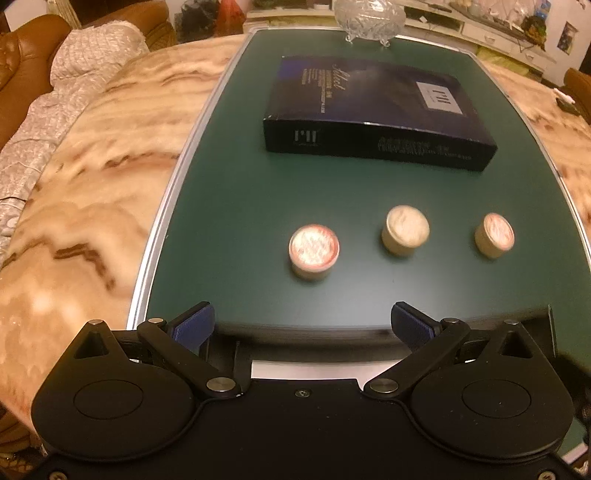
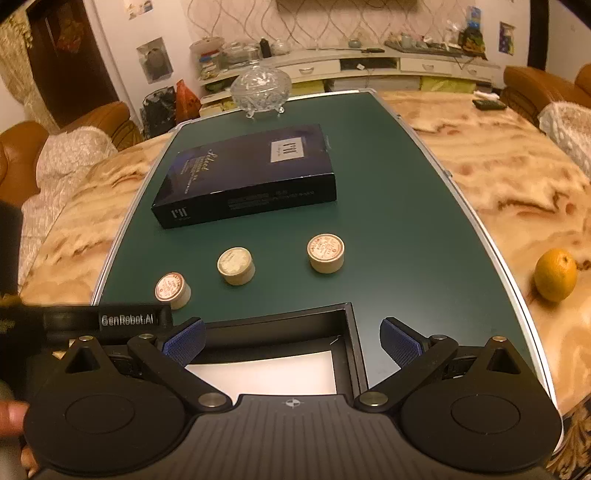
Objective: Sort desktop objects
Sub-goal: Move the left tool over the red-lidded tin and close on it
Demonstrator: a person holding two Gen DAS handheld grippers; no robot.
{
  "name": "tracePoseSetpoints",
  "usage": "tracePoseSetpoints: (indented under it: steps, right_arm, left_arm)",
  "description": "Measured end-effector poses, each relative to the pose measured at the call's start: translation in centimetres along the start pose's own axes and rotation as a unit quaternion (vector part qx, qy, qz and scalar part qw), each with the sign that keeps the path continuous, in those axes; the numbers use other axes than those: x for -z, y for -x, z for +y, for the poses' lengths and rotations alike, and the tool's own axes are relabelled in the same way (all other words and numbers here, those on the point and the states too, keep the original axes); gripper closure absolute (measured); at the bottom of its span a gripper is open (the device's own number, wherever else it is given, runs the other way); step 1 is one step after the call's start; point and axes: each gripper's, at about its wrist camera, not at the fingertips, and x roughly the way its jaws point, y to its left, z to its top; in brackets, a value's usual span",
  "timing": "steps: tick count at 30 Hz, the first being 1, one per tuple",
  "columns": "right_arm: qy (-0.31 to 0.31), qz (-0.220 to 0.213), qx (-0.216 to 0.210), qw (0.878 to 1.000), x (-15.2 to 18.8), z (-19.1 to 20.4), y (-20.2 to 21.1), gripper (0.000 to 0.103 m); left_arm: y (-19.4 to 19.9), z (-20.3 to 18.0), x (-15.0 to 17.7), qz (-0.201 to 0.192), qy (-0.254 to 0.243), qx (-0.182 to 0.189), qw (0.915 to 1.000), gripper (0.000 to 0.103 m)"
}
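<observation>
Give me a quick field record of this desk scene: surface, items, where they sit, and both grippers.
surface: green mat on marble table
round tins: three, in a row
dark box: lying flat behind tins
glass dish: far edge
open tray: nearest, black rim
orange: off mat, right
left gripper: open, empty
right gripper: open, empty

A marbled tabletop and a cluttered living room surrounded the green mat.

An orange sat on the marble just beside the mat's right edge, and a dark remote control lay near the table's far right end. Brown leather armchairs draped with pale quilted covers stood at the left. A long white cabinet ran along the back wall, its top crowded with jars and ornaments too small to identify. Patterned wallpaper rose behind it, and a red bag leaned near a dark doorway.
</observation>
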Motion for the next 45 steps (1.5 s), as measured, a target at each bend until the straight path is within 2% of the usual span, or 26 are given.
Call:
tracePoseSetpoints:
  steps: [15, 19, 21, 27, 30, 35, 42, 45]
  right_arm:
    - [-0.047, -0.007, -0.036, 0.998, 1.5, -2.9, -0.9, 0.000]
    - [-0.057, -0.009, -0.045, 0.997, 1.6, -3.2, -1.1, 0.000]
    - [-0.055, -0.009, -0.040, 0.998, 0.8, -2.5, -1.3, 0.000]
    - [-0.041, -0.011, -0.030, 0.999, 1.3, -2.1, -1.4, 0.000]
    - [-0.045, -0.010, -0.034, 0.998, 1.4, -2.2, -1.4, 0.000]
    - [-0.051, -0.009, -0.041, 0.998, 1.7, -2.2, -1.5, 0.000]
    - [-0.059, -0.006, -0.046, 0.997, 1.9, -2.3, -1.7, 0.000]
    - [-0.061, -0.003, -0.045, 0.997, 2.0, -2.3, -1.7, 0.000]
  left_arm:
    - [-4.8, -0.1, -3.4, -0.004, 0.020, 0.014, 0.9997, 0.001]
    - [-5.6, -0.2, -3.2, -0.001, 0.025, 0.009, 0.9997, 0.016]
    - [-5.7, -0.2, -3.2, 0.000, 0.025, 0.008, 0.9997, 0.017]
    - [-6.2, 0.0, -3.2, 0.006, 0.026, 0.006, 0.9996, 0.019]
    - [-6.5, 0.0, -3.1, 0.008, 0.027, 0.005, 0.9996, 0.031]
    - [-6.8, -0.1, -3.4, 0.003, 0.026, -0.003, 0.9997, 0.037]
    - [-7.3, 0.2, -3.4, 0.015, 0.031, 0.007, 0.9994, 0.057]
    - [-7.2, 0.3, -3.3, 0.016, 0.032, 0.009, 0.9993, 0.062]
